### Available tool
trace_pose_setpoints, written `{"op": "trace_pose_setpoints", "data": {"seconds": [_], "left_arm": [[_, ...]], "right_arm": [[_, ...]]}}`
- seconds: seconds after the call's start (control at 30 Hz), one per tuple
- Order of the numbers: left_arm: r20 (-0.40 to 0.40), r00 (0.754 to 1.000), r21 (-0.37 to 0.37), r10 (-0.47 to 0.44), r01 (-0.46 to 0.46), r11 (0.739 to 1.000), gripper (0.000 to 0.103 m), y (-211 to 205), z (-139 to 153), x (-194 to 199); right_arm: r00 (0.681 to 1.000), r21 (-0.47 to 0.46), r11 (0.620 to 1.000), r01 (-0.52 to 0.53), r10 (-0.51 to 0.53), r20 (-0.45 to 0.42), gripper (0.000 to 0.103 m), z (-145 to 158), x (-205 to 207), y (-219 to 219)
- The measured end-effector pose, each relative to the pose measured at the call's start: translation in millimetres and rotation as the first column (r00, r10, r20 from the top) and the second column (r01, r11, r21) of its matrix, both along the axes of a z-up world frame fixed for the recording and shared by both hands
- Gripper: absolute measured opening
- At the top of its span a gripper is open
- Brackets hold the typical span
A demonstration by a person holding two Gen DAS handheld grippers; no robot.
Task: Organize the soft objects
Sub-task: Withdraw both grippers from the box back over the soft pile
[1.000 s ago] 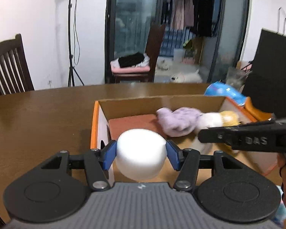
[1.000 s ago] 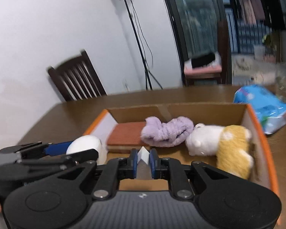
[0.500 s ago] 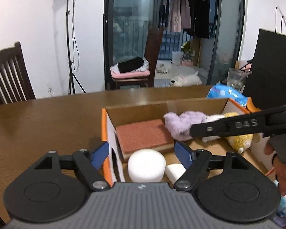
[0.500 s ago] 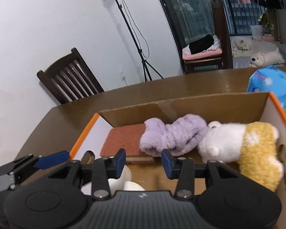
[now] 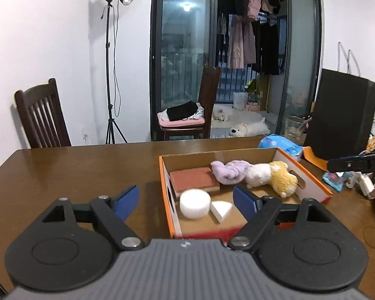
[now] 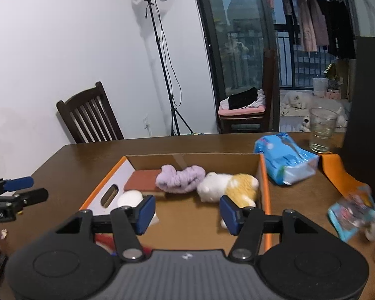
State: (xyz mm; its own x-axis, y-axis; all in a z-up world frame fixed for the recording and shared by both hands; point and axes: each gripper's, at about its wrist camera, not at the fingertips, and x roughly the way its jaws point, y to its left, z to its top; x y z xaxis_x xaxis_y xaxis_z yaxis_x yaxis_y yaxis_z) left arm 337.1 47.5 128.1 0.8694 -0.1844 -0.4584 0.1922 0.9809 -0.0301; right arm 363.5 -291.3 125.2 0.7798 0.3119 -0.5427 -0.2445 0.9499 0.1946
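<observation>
An orange-rimmed cardboard box (image 5: 312, 176) stands on the brown table. In it lie a white foam cylinder (image 5: 194, 203), a white foam wedge (image 5: 221, 210), a red-brown sponge (image 5: 193, 181), a purple fluffy cloth (image 5: 228, 171) and a white-and-yellow plush toy (image 5: 271, 176). My left gripper (image 5: 186, 202) is open and empty, held above the box's near left corner. My right gripper (image 6: 187, 211) is open and empty above the box's (image 6: 265, 182) near part. There the plush (image 6: 228, 187), the cloth (image 6: 178, 177), the sponge (image 6: 142, 181) and the cylinder (image 6: 130, 198) also show.
A blue wipes pack (image 6: 283, 158), a glass (image 6: 321, 130), an orange box flap (image 6: 337, 172) and a small blue packet (image 6: 351, 211) lie right of the box. A black bag (image 5: 341, 120) stands at the far right. A wooden chair (image 5: 41, 116) is behind the table.
My left gripper let go of the white cylinder into the box and drew back. My right gripper let go of the white wedge, opened and drew back too.
</observation>
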Motion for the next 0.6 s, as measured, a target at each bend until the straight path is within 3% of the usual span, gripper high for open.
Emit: {"op": "trace_pose_setpoints", "data": {"seconds": [0.17,0.37,0.43,0.6], "left_arm": [[0.078,0.997,-0.038,-0.015,0.018,0.999,0.088,-2.9,-6.9,-79.3],[0.189,0.981,-0.038,-0.037,0.046,0.998,0.095,-16.4,-29.4,-176.9],[0.186,0.982,-0.045,-0.034,0.043,0.998,0.095,-23.5,-42.3,-200.7],[0.133,0.990,-0.054,-0.039,0.047,0.997,0.095,-35.8,-71.9,-239.0]], "right_arm": [[0.995,-0.031,0.999,-0.032,0.034,0.090,0.059,-3.0,-77.5,-1.4],[0.978,-0.107,0.992,-0.066,0.085,0.192,0.069,-29.8,-182.3,4.4],[0.974,-0.107,0.992,-0.069,0.091,0.208,0.069,-41.7,-212.8,5.4],[0.981,-0.005,0.998,-0.055,0.055,0.185,0.070,-70.3,-265.5,0.2]]}}
